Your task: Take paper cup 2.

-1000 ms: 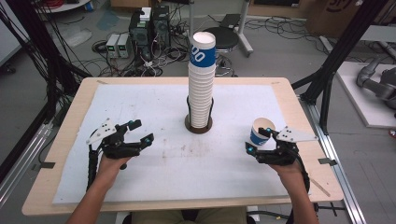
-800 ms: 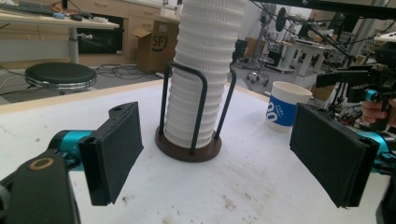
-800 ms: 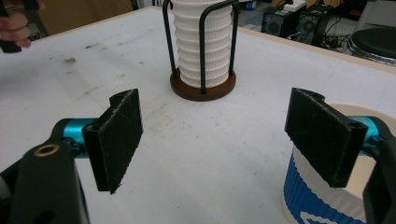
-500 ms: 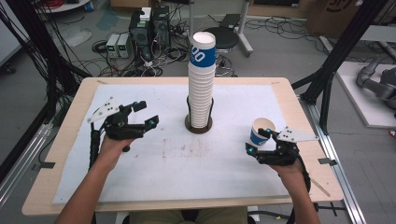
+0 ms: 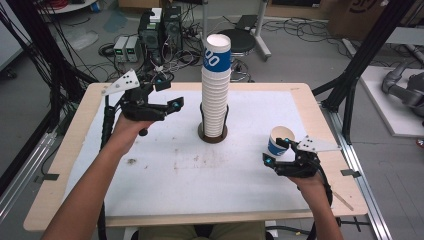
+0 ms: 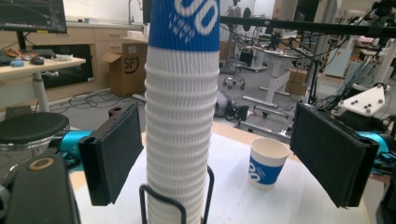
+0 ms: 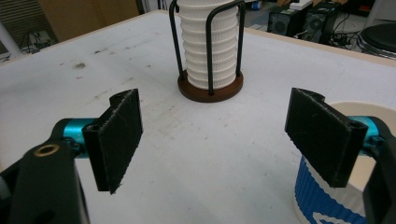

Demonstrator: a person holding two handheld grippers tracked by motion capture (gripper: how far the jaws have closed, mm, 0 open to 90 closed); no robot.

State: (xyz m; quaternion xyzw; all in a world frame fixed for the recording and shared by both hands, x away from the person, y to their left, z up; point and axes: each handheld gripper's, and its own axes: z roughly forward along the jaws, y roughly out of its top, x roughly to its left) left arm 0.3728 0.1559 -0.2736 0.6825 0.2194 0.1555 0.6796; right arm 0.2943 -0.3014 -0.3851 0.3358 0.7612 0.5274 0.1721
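Note:
A tall stack of white ribbed paper cups (image 5: 215, 85), topped by a blue-printed one, stands in a black wire holder with a round brown base (image 5: 212, 136) at mid-table. My left gripper (image 5: 171, 92) is raised just left of the stack, open and pointing at it. In the left gripper view the stack (image 6: 182, 107) rises between the wide-apart jaws, nearer the left one. A single blue-and-white cup (image 5: 280, 141) stands upright at the right. My right gripper (image 5: 276, 151) is open beside it. In the right gripper view that cup (image 7: 336, 200) sits just behind the right jaw.
A white mat (image 5: 175, 165) covers the wooden table (image 5: 65, 165) and carries a few dark smudges. Black frame posts (image 5: 360, 65) rise off the table's right side. Cables and electronics boxes (image 5: 125, 47) lie on the floor beyond the far edge.
My left gripper has risen and moved forward and right, up to the cup stack. The right gripper and the single cup have hardly moved.

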